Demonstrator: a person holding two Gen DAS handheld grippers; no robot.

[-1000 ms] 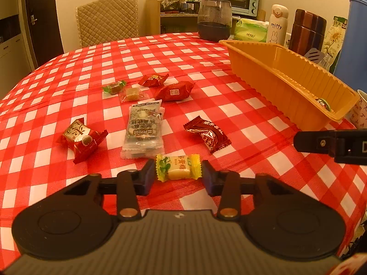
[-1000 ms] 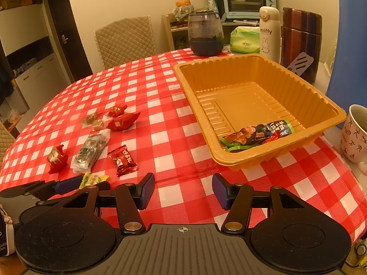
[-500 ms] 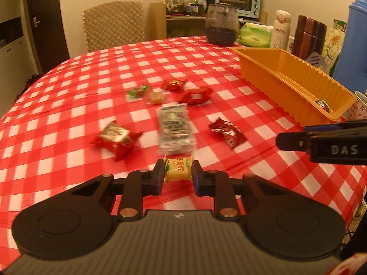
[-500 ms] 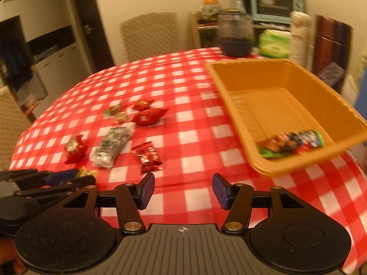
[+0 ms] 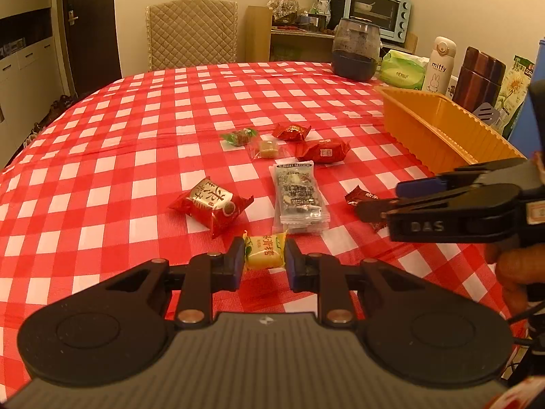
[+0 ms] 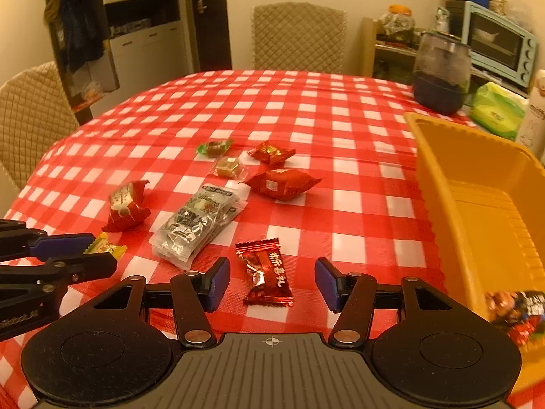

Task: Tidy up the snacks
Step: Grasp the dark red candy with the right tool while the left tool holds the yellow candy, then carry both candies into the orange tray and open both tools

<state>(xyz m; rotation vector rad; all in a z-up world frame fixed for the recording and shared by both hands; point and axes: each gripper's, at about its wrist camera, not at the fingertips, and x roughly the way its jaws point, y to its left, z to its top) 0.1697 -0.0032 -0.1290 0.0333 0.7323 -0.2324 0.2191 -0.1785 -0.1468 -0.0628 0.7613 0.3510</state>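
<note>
The step in hand is a two-handed pickup, with loose snacks going one by one into the orange tray [image 6: 477, 184]. The left gripper [image 5: 264, 260] pinches a yellow candy [image 5: 264, 251] between its fingers [image 5: 235, 262], the pads pressed on the wrapper's two sides; the candy looks clear of the tabletop [image 5: 136, 129], though the view does not settle that. The right gripper [image 6: 271, 281] has its fingers [image 6: 218, 281] spread, pinching nothing, and a dark red candy [image 6: 265, 274] lies flat on the tabletop between them, apart from both pads and slightly nearer the left one. That candy sits well short of the tray, near its front corner; the yellow one is farther from the tray still, beyond a silver packet [image 6: 196, 221]. The tray already holds a dark wrapped snack [image 6: 517, 310] at its near end. The next move probably calls for the right fingers to sink until the pads flank the red candy, then close on its narrow body and not its crimped ends, while the left gripper carries the yellow candy over the tray's rim before letting go. Five more snacks wait farther from the tray.
</note>
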